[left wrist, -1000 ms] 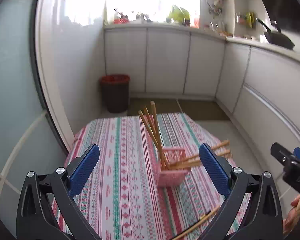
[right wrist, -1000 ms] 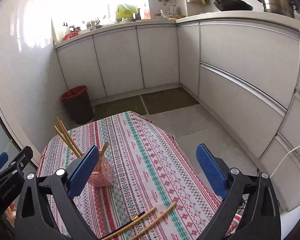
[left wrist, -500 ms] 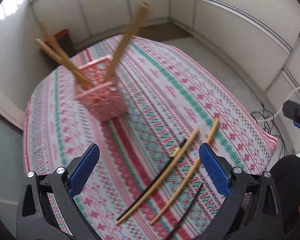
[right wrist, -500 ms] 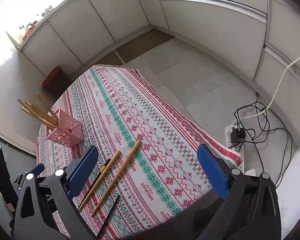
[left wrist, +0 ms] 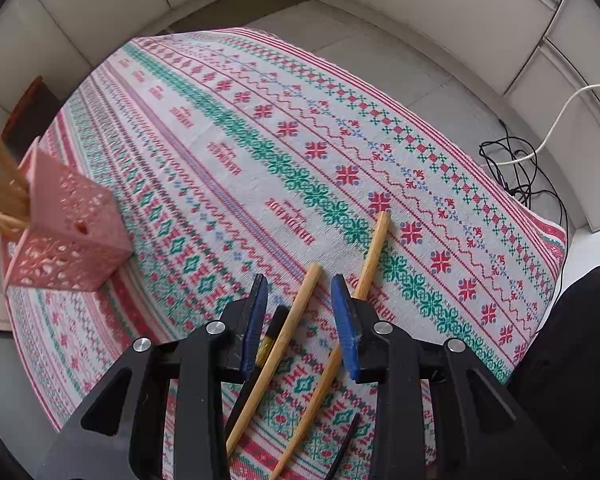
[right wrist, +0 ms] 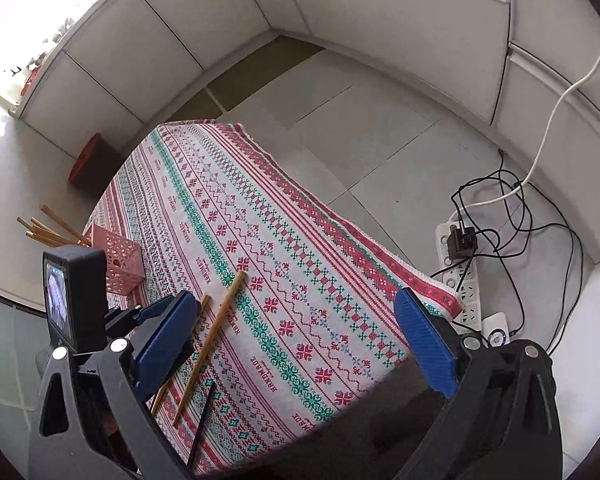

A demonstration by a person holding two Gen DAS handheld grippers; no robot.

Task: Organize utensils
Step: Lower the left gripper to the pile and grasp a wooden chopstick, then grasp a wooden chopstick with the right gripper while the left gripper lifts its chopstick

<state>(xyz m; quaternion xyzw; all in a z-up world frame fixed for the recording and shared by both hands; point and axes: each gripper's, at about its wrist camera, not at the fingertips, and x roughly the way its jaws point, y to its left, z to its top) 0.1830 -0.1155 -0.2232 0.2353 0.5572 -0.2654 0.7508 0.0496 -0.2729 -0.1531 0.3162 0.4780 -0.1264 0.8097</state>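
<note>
The left gripper [left wrist: 298,300], its jaws narrowed to a small gap and just now closing, straddles a wooden chopstick [left wrist: 284,336] and the black chopstick [left wrist: 274,326] beside it on the patterned tablecloth [left wrist: 228,128]; whether the pads yet pinch either cannot be told. A second wooden chopstick [left wrist: 374,252] lies just outside the jaws at one o'clock. The pink holder [left wrist: 72,236], already bearing several chopsticks, stands well apart at nine o'clock. The pick-up appears under way; next comes a firm pinch, a lift and a carry to the holder. The right gripper [right wrist: 296,340] hangs wide apart, empty, above the table edge.
</note>
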